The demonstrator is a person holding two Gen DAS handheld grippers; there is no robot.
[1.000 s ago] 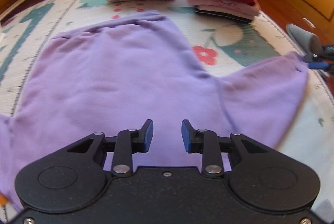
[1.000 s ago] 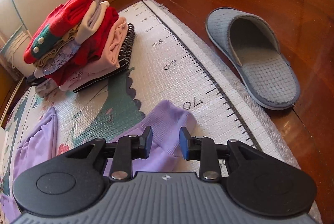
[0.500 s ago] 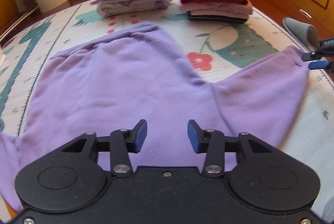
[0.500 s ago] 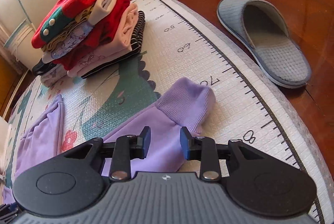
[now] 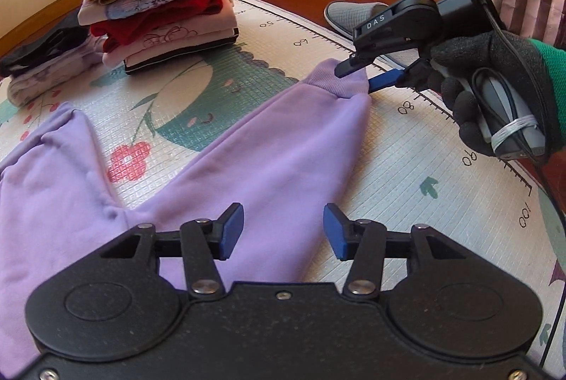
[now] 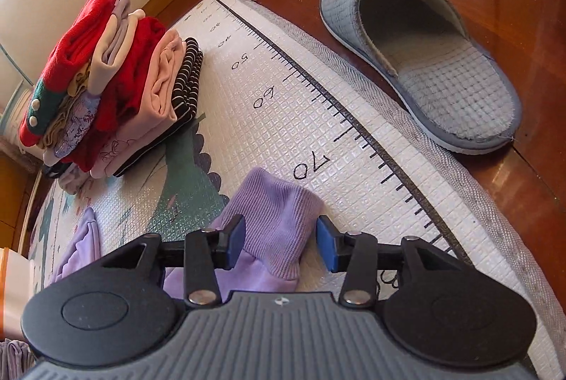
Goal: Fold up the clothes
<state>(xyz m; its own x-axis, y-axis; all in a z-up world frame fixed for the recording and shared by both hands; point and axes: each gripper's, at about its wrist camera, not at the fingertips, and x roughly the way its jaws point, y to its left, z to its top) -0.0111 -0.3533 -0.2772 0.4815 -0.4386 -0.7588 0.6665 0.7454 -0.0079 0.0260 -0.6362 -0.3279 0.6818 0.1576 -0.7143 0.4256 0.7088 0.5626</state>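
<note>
A lavender sweatshirt [image 5: 247, 146] lies flat on the play mat [image 5: 406, 174], its right sleeve stretched toward the mat's ruler edge. My left gripper [image 5: 283, 233] hovers open over the near part of that sleeve, nothing between its blue pads. The right gripper [image 5: 353, 80], held by a black-gloved hand [image 5: 495, 90], sits at the ribbed cuff [image 5: 329, 75]. In the right wrist view the cuff [image 6: 276, 206] lies between the fingers of the open right gripper [image 6: 279, 240], and the pads are clear of the fabric on both sides.
A tall stack of folded clothes [image 5: 159, 1] [image 6: 106, 97] stands at the mat's far side, with a lower pile [image 5: 46, 61] to its left. A grey slipper [image 6: 424, 61] [image 5: 353, 13] rests on the wooden floor just past the mat's edge [image 6: 460, 203].
The left gripper has swung right, from over the sweatshirt's body to over the sleeve, and opened wider. The right gripper has opened wider and closed in, so the cuff lies between its fingers.
</note>
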